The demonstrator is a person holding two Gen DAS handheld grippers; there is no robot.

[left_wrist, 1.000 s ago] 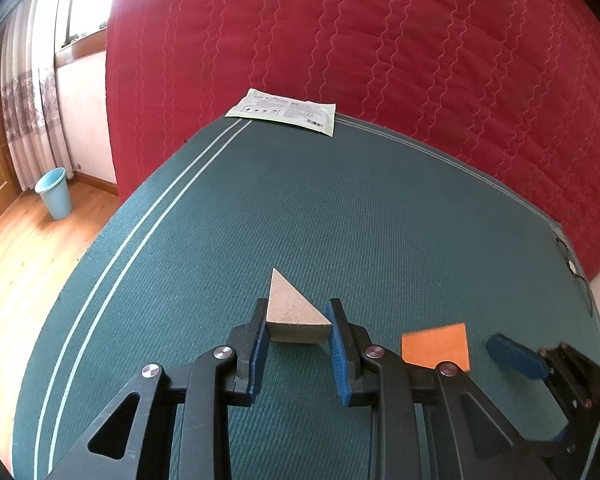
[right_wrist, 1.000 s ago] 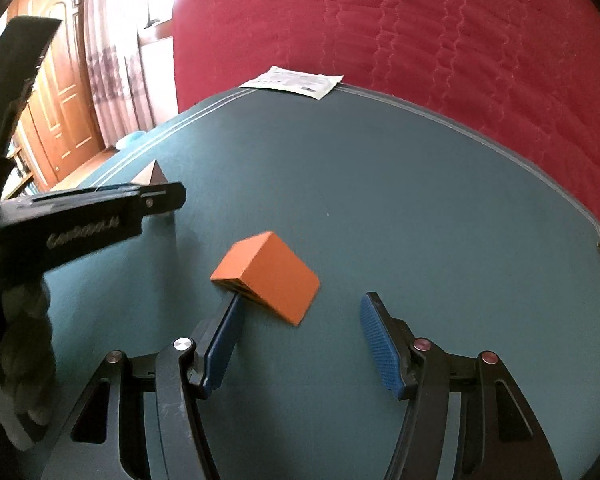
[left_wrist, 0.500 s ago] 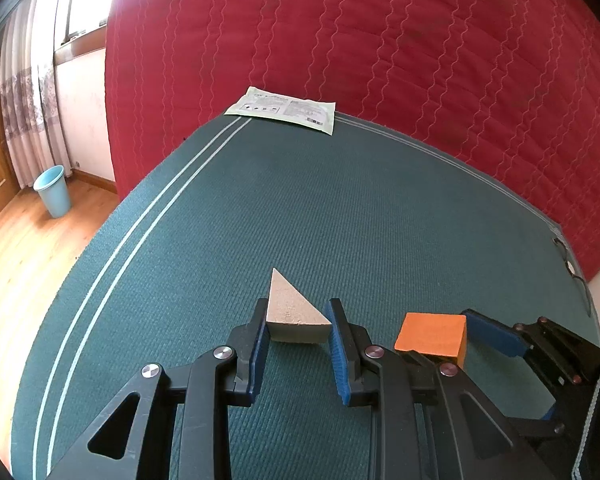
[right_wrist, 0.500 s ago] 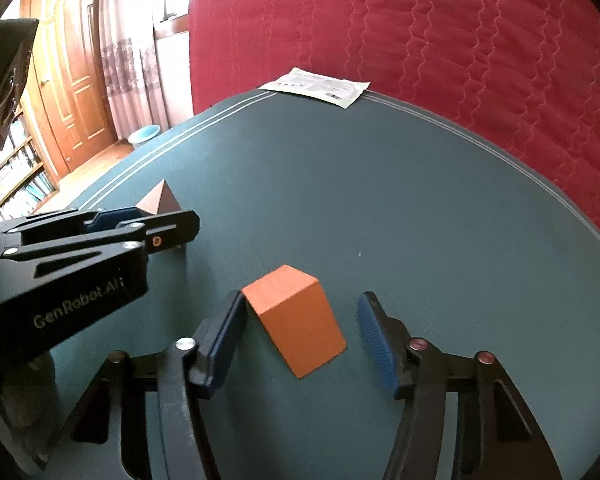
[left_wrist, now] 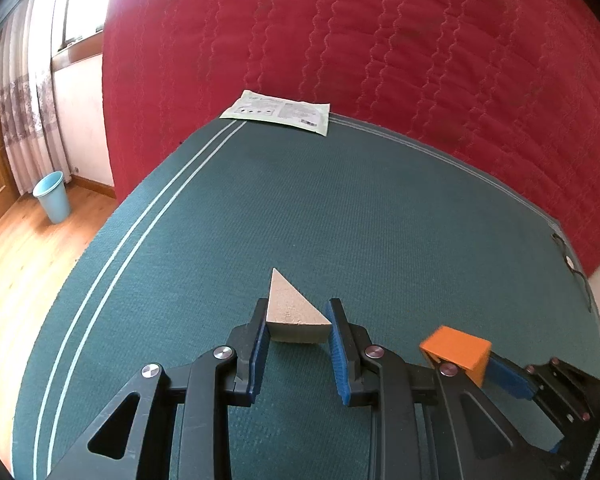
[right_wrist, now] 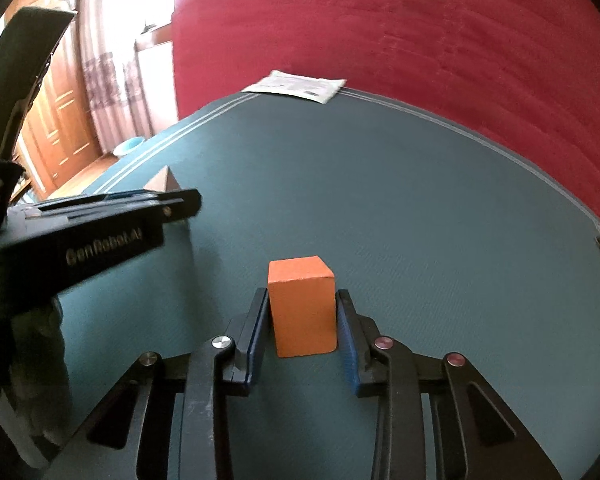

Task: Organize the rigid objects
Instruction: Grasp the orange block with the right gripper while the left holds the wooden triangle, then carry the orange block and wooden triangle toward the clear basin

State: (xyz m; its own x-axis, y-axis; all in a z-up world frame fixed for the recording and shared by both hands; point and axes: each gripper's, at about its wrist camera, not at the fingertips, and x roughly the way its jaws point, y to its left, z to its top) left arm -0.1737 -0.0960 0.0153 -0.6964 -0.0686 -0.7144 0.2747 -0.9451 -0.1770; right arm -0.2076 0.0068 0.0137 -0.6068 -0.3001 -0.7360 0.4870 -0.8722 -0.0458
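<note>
My left gripper (left_wrist: 298, 322) is shut on a beige wooden triangle block (left_wrist: 292, 312) and holds it over the green mat (left_wrist: 340, 208). My right gripper (right_wrist: 302, 316) is shut on an orange rectangular block (right_wrist: 302, 308) and holds it just above the mat. In the left wrist view the orange block (left_wrist: 456, 350) sits at the lower right between the right gripper's blue pads. In the right wrist view the left gripper's body (right_wrist: 100, 232) crosses the left side, with the triangle's tip (right_wrist: 162, 180) showing behind it.
A white printed packet (left_wrist: 278, 111) lies at the mat's far edge against a red quilted backdrop (left_wrist: 380, 40). A blue bin (left_wrist: 53, 197) stands on the wooden floor to the left. A dark cable (left_wrist: 572, 264) lies at the mat's right edge.
My right gripper closed on the orange block, which went from lying tilted on the mat to being held upright. The left gripper kept holding the triangle block in place.
</note>
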